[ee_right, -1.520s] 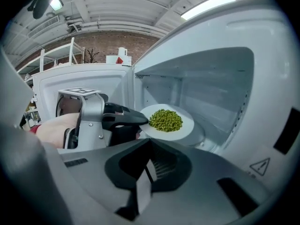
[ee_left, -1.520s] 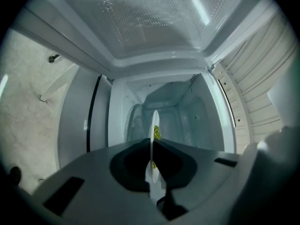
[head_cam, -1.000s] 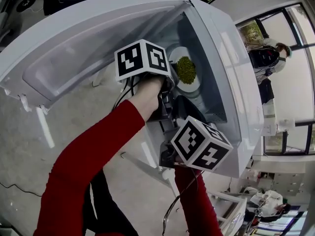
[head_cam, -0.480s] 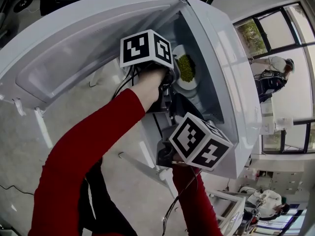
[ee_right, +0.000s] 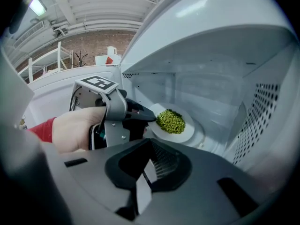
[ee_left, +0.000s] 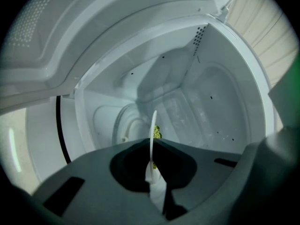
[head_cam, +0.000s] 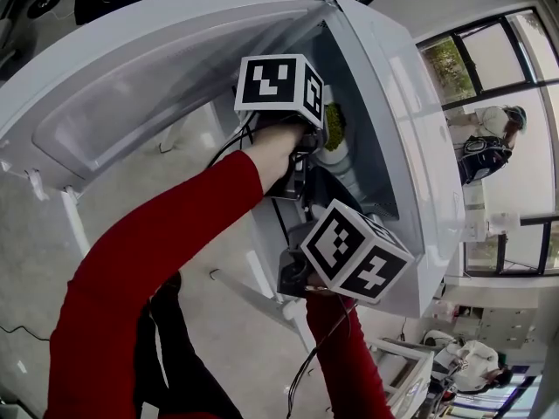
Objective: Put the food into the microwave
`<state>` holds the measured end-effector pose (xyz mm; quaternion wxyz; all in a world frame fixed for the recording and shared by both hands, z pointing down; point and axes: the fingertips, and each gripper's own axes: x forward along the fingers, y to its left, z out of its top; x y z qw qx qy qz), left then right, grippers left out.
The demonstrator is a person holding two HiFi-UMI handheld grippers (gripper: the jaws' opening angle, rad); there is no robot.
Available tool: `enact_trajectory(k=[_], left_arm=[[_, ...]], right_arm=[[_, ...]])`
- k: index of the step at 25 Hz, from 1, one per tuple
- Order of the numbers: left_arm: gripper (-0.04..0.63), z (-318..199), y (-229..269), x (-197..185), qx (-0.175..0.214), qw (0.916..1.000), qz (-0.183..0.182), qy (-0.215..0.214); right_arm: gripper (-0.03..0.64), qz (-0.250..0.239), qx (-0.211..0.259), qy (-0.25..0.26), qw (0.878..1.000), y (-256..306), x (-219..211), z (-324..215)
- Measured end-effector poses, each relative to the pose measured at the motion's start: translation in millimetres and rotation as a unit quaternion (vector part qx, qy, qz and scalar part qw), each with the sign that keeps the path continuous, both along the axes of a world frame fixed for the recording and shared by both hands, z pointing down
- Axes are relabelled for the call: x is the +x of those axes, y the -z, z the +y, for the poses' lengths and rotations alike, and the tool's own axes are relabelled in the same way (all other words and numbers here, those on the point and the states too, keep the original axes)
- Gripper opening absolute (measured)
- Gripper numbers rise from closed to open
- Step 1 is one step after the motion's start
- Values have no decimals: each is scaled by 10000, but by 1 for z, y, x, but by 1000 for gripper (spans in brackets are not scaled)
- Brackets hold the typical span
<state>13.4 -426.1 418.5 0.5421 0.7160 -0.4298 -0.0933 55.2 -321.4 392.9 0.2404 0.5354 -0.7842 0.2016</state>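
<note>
Gaping wide, white microwave (head_cam: 410, 129) with door (head_cam: 131, 85) swung open, left gripper (ee_right: 149, 117) reaching into the cavity, clamped on the rim of a round white plate (ee_right: 185, 136), right gripper (ee_right: 146, 175) at the opening, jaws together, empty, heap of small green food (ee_right: 171, 121) mid-plate.

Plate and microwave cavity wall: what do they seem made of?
The plate looks like glazed ceramic, possibly melamine: white, with a thin, smooth rim. The microwave cavity wall looks like white-painted sheet metal, given its punched vent holes.
</note>
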Motion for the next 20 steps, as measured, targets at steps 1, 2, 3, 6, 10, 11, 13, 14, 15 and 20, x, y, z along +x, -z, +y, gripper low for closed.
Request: enact_trajectory(k=[1,2,3,6,10,11,13,14,15,20], left_arm=[[20,0,0,0,8,10000,-58,-26],[20,0,-1,0,15,9999,-106,-54],[20,0,-1,0,24,9998,-160,-80],[21,-2,-1,1,61,9991,-391,-144],[31,-3,-2,3,117,9967,-755,-259],[32,-2,-1,4,129,9959,-843,-307],[38,-3,0,8,150,9939,-1021,-394],[40,-3,0,9,164,9928,-1106,-428],[41,-4,0,9,180,9918,-1182,-458],[48,-10,0,5,284,9876,-1475,-448]], right_arm=[[14,10,-1,1,10000,-1,0,0],[14,13,-3,0,10000,-1,-1,0],[14,14,-4,-2,10000,-1,-1,0],[14,26,0,-3,10000,0,-1,0],[14,69,5,6,10000,0,-2,0],[14,79,-5,0,10000,0,-1,0],[14,82,-30,-19,10000,0,0,0],[14,72,-42,-28,10000,0,1,1],[15,56,-51,-29,10000,0,1,1],[14,22,-52,-34,10000,0,0,1]])
